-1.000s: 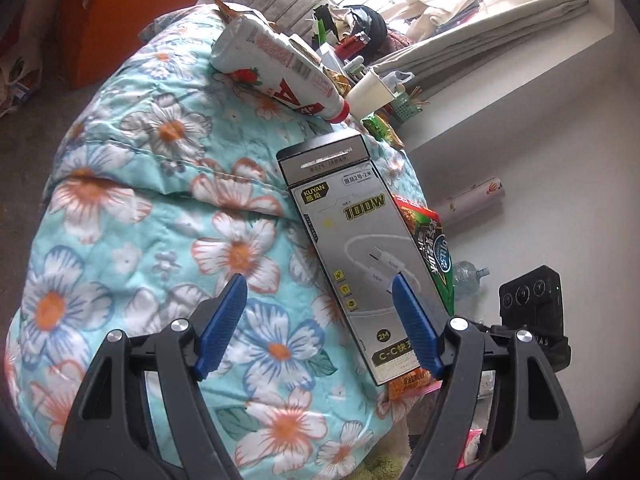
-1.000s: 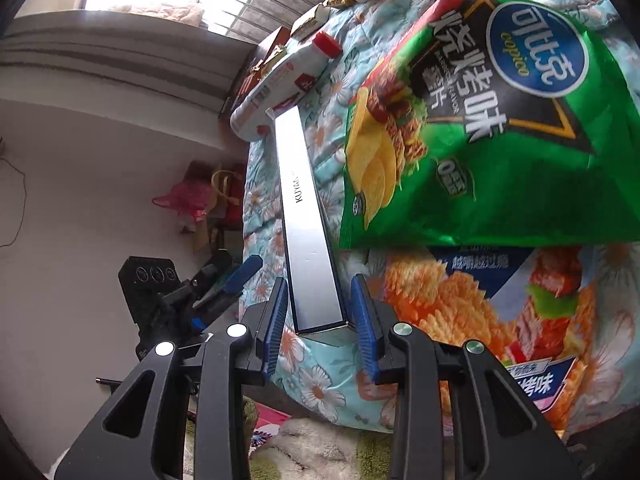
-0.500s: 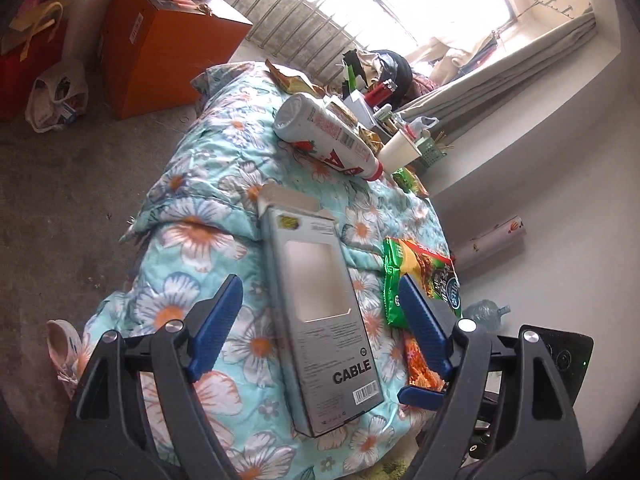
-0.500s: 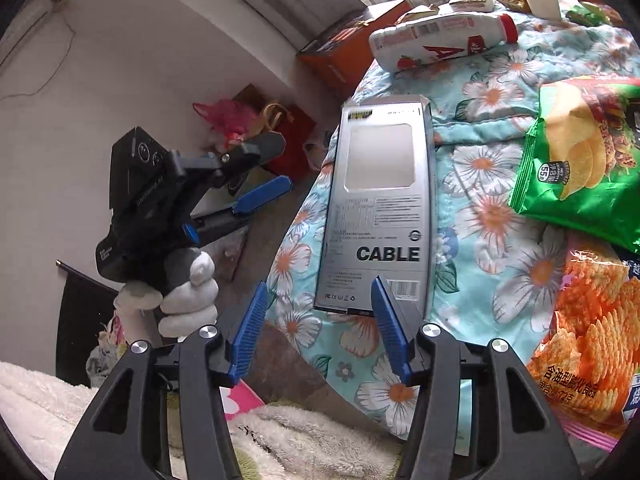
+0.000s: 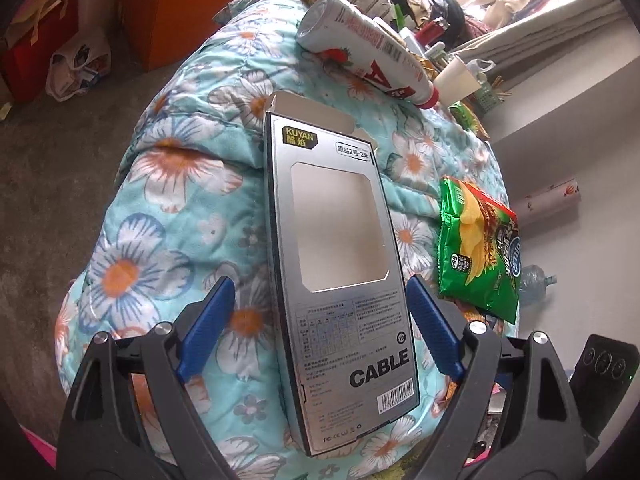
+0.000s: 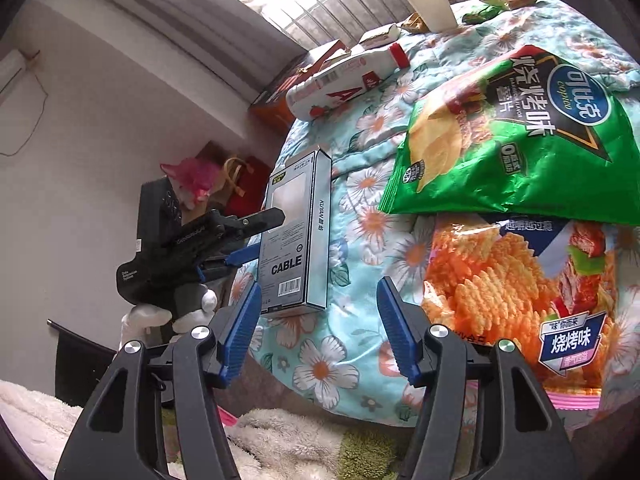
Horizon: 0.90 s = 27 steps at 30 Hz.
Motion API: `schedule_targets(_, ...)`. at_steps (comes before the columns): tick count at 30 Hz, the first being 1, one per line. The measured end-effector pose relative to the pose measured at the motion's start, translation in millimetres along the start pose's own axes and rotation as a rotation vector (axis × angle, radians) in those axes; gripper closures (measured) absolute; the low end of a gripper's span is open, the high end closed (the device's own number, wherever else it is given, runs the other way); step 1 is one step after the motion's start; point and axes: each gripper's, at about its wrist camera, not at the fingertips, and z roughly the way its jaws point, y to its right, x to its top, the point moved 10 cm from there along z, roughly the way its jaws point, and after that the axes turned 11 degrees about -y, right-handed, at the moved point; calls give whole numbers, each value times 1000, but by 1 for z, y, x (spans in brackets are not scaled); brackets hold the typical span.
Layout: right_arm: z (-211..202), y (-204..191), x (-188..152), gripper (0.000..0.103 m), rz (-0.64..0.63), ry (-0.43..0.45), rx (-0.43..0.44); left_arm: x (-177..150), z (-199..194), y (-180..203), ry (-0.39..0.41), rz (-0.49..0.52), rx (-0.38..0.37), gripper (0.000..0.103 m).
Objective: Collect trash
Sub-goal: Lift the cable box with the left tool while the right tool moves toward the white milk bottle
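Note:
A grey cable box (image 5: 340, 264) marked CABLE stands between the open jaws of my left gripper (image 5: 320, 312), with a gap on each side. It also shows in the right wrist view (image 6: 298, 236), resting on its edge on the floral quilt (image 6: 352, 196), with the left gripper (image 6: 240, 240) around it. My right gripper (image 6: 320, 316) is open and empty, just in front of the box. A green chip bag (image 6: 516, 136), an orange chip bag (image 6: 516, 288) and a white bottle (image 6: 344, 80) lie on the quilt.
A paper cup (image 6: 430, 4) and small wrappers (image 6: 488, 8) sit at the far end of the quilt. An orange box (image 5: 176, 8) and red bags (image 5: 36, 40) stand on the floor to the left. A fluffy rug (image 6: 280, 436) lies below the quilt's edge.
My right gripper has opened, let go of the cable box and pulled back. My left gripper has moved in around the box.

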Motion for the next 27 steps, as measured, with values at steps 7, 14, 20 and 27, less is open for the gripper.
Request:
schedule_targets(7,2,8,-4,44,22,-1,18,6,1,12,39,19,91,20)
schedule_targets(14,3,11,-3,40,34,-4,35,4,15,25,46,75,182,19)
schedule_targets(20,2,15,-2,40,44,-4,23,10,22,24,76,115,257,19)
schedule_targets(27,-2,17,4,40,49,11,-18,19,28,25,104,183,322,19)
